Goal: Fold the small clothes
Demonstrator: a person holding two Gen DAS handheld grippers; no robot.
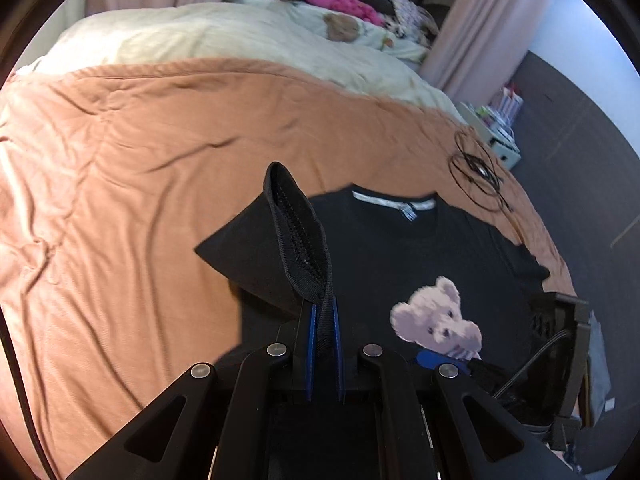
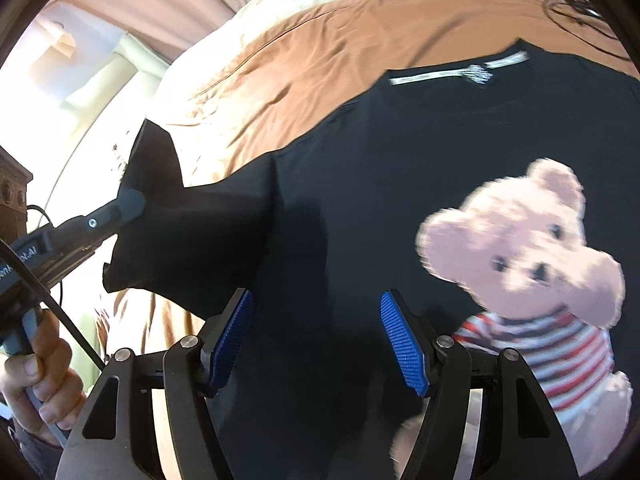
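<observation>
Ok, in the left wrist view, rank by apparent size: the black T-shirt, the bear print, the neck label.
1. black T-shirt
2. bear print
3. neck label
Apparent size only; nearness to the fisheye camera distorts it.

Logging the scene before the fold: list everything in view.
T-shirt: one, black with bear print, flat on blanket, one sleeve lifted.
Blanket: one, orange-brown, covering the bed.
Duvet: one, cream, beyond the blanket.
Cable: one, black, coiled on blanket past the collar.
Soft toys: several, pink and beige, at bed's far end.
Curtains: pink, behind bed.
Left gripper: shut on sleeve hem.
Right gripper: open over shirt body.
Hand: one, holding left gripper's handle.
</observation>
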